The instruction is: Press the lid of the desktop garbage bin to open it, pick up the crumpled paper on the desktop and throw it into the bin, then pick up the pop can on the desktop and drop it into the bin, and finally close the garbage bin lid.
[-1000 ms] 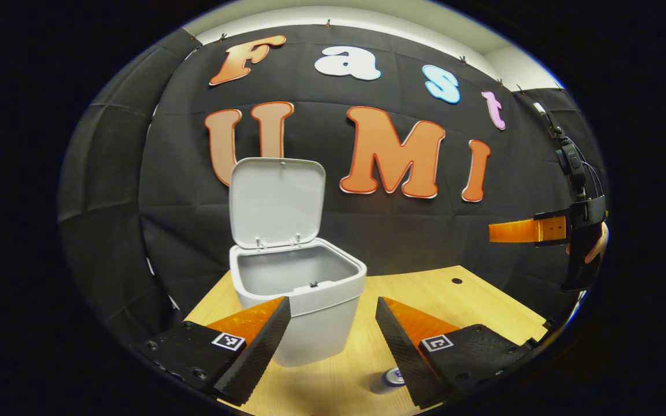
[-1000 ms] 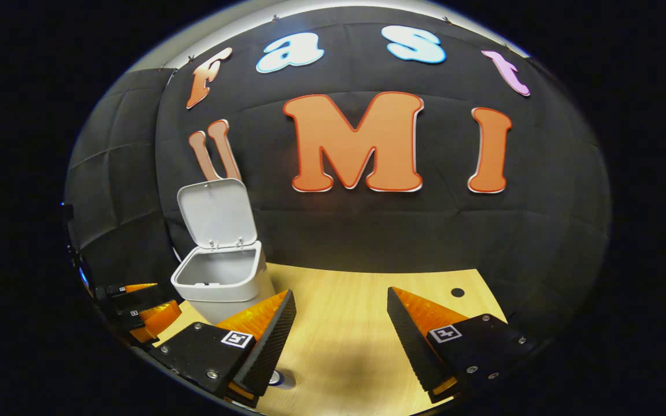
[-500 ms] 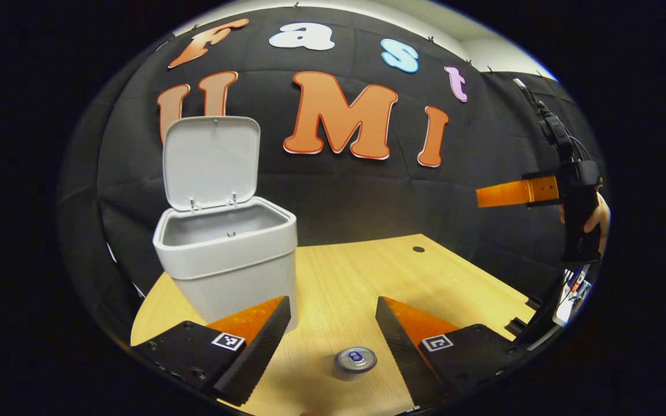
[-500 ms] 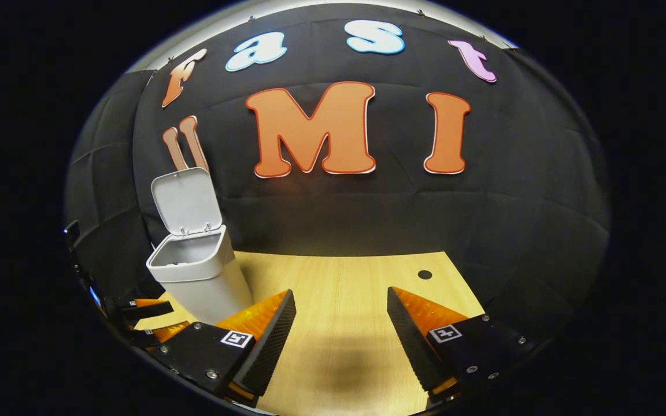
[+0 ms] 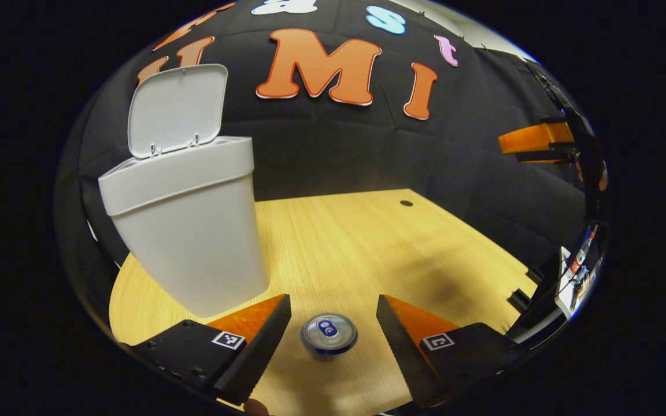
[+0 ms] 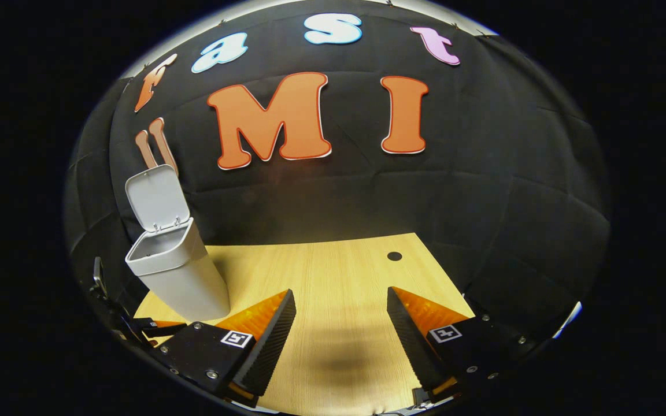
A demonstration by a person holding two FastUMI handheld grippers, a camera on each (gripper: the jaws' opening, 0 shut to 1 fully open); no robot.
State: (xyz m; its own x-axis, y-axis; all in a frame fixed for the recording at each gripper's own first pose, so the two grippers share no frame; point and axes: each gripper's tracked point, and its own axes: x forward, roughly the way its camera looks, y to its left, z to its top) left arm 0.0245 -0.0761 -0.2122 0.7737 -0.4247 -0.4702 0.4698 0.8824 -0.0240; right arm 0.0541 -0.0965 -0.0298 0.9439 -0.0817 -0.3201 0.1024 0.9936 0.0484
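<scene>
Left gripper view: left gripper (image 5: 333,323) spread wide around upright pop can (image 5: 329,334), not touching; right gripper (image 6: 341,323) agape, empty.

The white bin (image 5: 188,231) stands on the desk, lid (image 5: 176,110) flipped upright. The pop can (image 5: 328,334) stands nearby, silver top showing.

overhead light, soft shadows on the desk (image 6: 339,277), edges perhaps blurred.

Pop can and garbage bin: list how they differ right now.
The pop can is small, round and metallic with a blue top; the garbage bin is far larger, boxy and plain white. The can's top looks sealed; the bin's lid stands open. Both stand upright on the wooden desktop.
</scene>
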